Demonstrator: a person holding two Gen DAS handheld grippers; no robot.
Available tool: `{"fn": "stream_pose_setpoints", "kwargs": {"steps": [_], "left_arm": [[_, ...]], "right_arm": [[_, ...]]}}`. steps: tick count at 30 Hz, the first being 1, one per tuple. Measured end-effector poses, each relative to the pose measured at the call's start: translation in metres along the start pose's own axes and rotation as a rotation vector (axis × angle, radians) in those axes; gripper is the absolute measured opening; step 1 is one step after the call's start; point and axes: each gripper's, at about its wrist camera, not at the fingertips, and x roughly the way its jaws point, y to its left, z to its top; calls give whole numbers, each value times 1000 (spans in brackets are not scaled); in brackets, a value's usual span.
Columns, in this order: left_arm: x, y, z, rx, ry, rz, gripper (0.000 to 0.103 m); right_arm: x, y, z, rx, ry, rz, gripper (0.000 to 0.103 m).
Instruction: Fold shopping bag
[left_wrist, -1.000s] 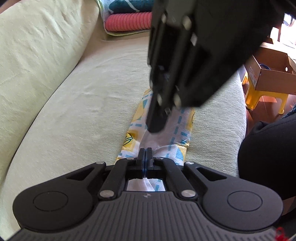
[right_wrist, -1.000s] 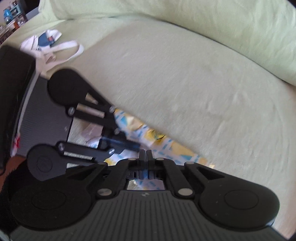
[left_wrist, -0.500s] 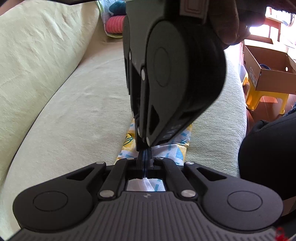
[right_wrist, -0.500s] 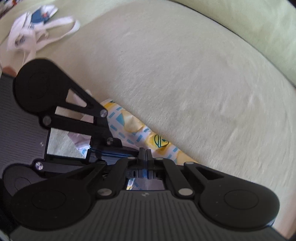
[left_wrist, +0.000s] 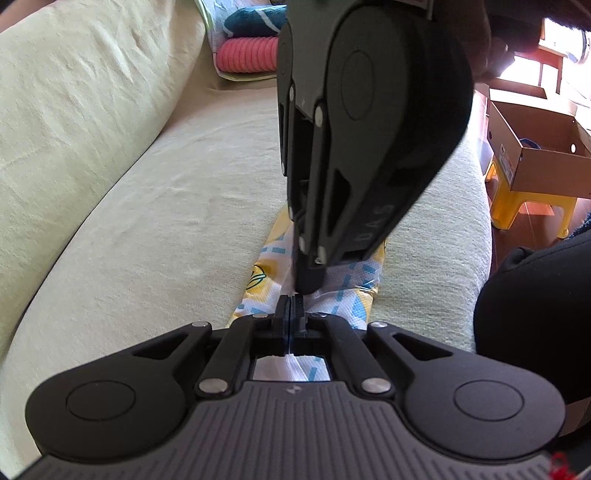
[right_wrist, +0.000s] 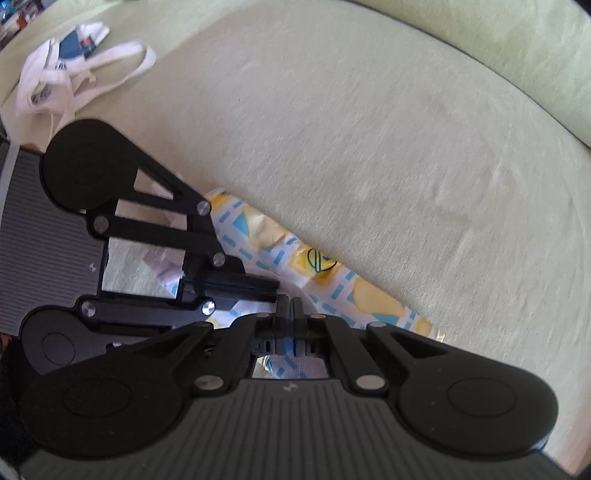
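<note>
A pale green sofa seat (left_wrist: 177, 206) carries the work, with folded towels (left_wrist: 247, 48) at twelve o'clock in the left view and a cardboard box (left_wrist: 535, 147) at two o'clock. The shopping bag (left_wrist: 354, 291), already a narrow yellow-and-blue strip, lies along the cushion. Within the last second the right tongs (left_wrist: 311, 282) have swung in over the strip and now stand steeply, tip just beside the left tongs (left_wrist: 291, 306). Both are fully closed, each pinching bag fabric. That meeting suggests the far end has been carried to the near end, so another fold looks nearly laid. A white tote (right_wrist: 74, 70) lies apart at ten o'clock.
</note>
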Motion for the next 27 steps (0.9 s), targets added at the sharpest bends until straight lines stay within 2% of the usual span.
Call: {"fn": "stream_pose_setpoints", "kwargs": {"steps": [3, 8, 10, 11, 20, 22, 25, 27], "left_arm": [[2, 2, 0, -1, -2, 0, 0], [0, -1, -5, -6, -8, -2, 0], [-42, -36, -21, 19, -7, -3, 0], [-52, -46, -26, 26, -7, -4, 0], [-65, -68, -34, 11, -16, -8, 0], [-73, -70, -32, -18, -16, 1, 0], [-95, -81, -32, -35, -25, 17, 0], [-107, -96, -36, -21, -26, 63, 0]], "right_arm": [[1, 0, 2, -3, 19, -1, 0], [4, -11, 9, 85, 49, 34, 0], [6, -14, 15, 98, 77, 43, 0], [8, -13, 18, 86, 95, 41, 0], [26, 7, 37, -29, 205, -28, 2], [27, 5, 40, -20, 129, -72, 0], [9, -6, 22, 69, 33, -14, 0], [-5, -16, 0, 142, -58, 3, 0]]}}
